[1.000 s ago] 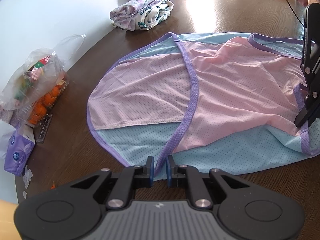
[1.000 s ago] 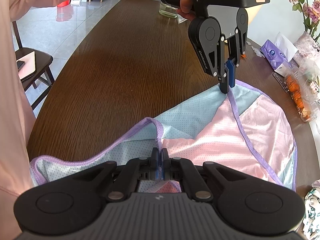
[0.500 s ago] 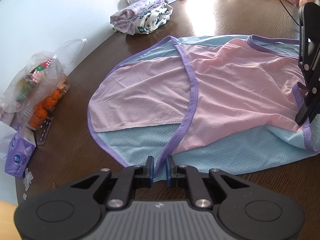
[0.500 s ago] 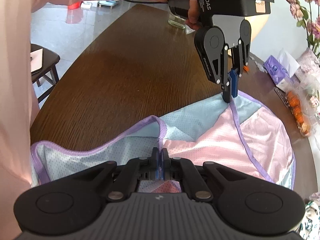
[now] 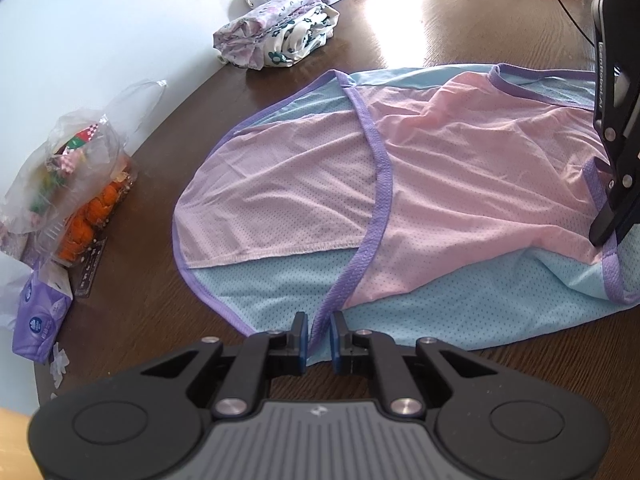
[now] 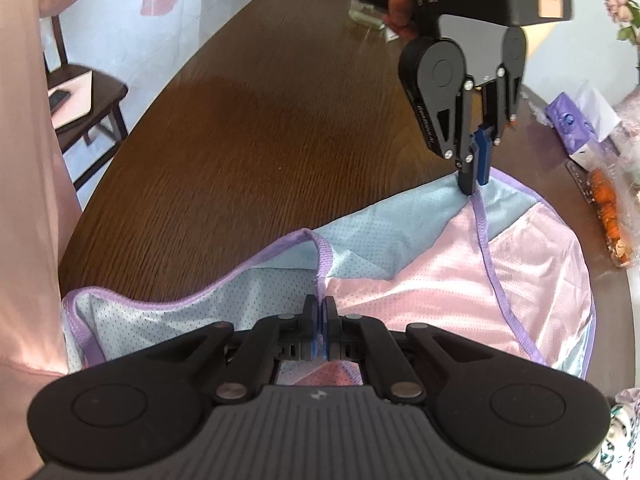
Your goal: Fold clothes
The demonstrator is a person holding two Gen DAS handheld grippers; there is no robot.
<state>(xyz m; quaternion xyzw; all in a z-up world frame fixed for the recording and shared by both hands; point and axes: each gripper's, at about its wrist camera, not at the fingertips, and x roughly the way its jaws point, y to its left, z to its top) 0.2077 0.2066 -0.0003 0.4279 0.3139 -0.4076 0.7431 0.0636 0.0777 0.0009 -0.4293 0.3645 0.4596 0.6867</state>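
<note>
A pink and light-blue mesh garment (image 5: 440, 184) with purple trim lies spread on the brown wooden table (image 5: 472, 28), one pink half laid over the blue. My left gripper (image 5: 319, 330) is shut on the purple trim at the garment's near edge. From the right wrist view the same gripper (image 6: 474, 182) pinches that trim at the garment's (image 6: 440, 280) far corner. My right gripper (image 6: 320, 312) is shut on a purple-trimmed edge where pink meets blue. It also shows at the right of the left wrist view, gripper (image 5: 604, 236) pressed into the cloth.
Folded floral clothes (image 5: 276, 36) lie at the table's far side by the wall. A plastic bag of oranges and snacks (image 5: 76, 188) and a purple tissue pack (image 5: 38, 320) sit at the left edge. A dark chair (image 6: 80, 92) stands beside the table. A pink sleeve (image 6: 24, 160) fills the left.
The right gripper has rolled and shifted slightly with its pinched edge, lifting the blue fold a little. The left gripper holds still on the trim.
</note>
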